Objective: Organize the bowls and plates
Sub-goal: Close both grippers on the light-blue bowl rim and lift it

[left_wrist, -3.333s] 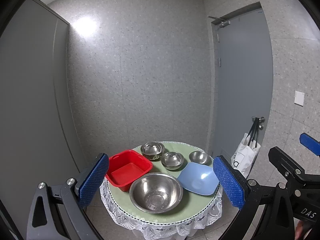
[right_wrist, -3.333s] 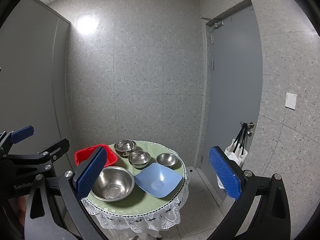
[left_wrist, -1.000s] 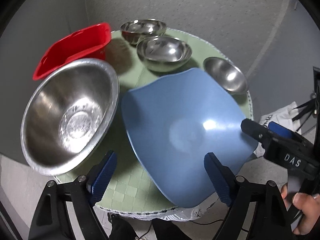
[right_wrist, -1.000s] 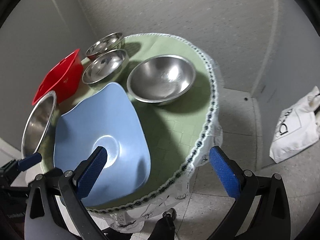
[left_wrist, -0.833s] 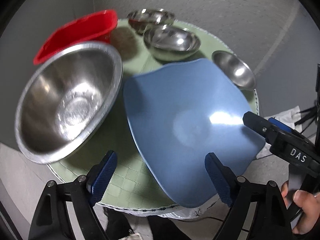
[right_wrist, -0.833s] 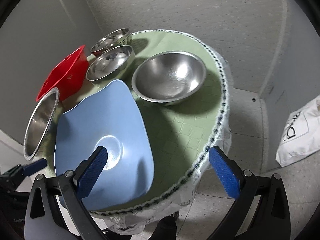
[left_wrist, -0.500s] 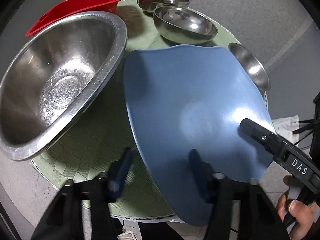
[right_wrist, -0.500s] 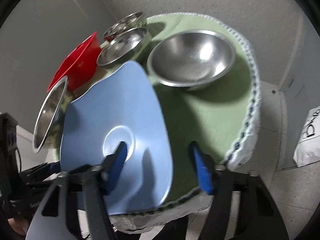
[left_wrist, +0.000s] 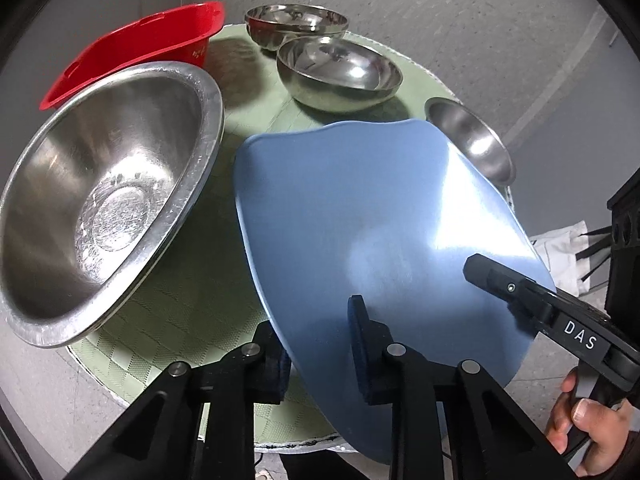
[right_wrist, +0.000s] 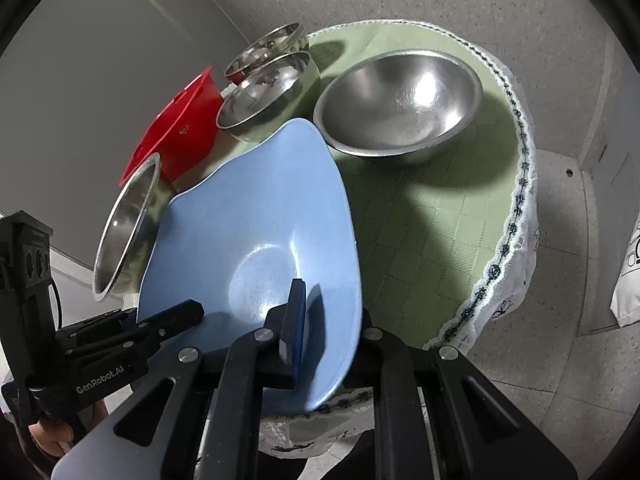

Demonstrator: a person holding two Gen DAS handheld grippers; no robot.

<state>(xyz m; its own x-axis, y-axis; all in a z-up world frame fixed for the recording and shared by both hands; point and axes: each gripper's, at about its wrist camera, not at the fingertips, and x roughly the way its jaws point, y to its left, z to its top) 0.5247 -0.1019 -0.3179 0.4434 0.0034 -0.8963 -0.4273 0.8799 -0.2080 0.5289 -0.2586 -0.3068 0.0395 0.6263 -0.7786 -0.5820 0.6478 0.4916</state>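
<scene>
Blue plate: the blue plate (left_wrist: 360,216) sits at the near edge of the round surface (right_wrist: 460,216), its near rim overhanging the lace trim; I cannot tell whether it is lifted or only tilted.
Left tongs: my left tongs (left_wrist: 320,344) are clenched on the plate's near rim, one pad on top and one beneath, as I read it from the left wrist view.
Right tongs: my right tongs (right_wrist: 332,324) pinch the same plate at its near right rim, one blue pad (right_wrist: 294,320) lying on the upper face.
Neighbours: the large steel bowl (left_wrist: 100,204) is just left of the plate, the red basin (left_wrist: 136,48) beyond it; the mid steel bowl (left_wrist: 340,72) and the far steel bowl (left_wrist: 296,24) stand behind, and the small steel bowl (left_wrist: 472,140) is at the far right, its rim very close to the plate's far corner.
Handling, my judgement: the plate looks stiff, light and glossy, so likely slippery under the pads; its wavy rim gives an uneven bite.
Where to hold: I judge the flatter stretches of rim on opposite sides are best, pads well in from the edge.
Risk: tipping it could knock the small steel bowl.
</scene>
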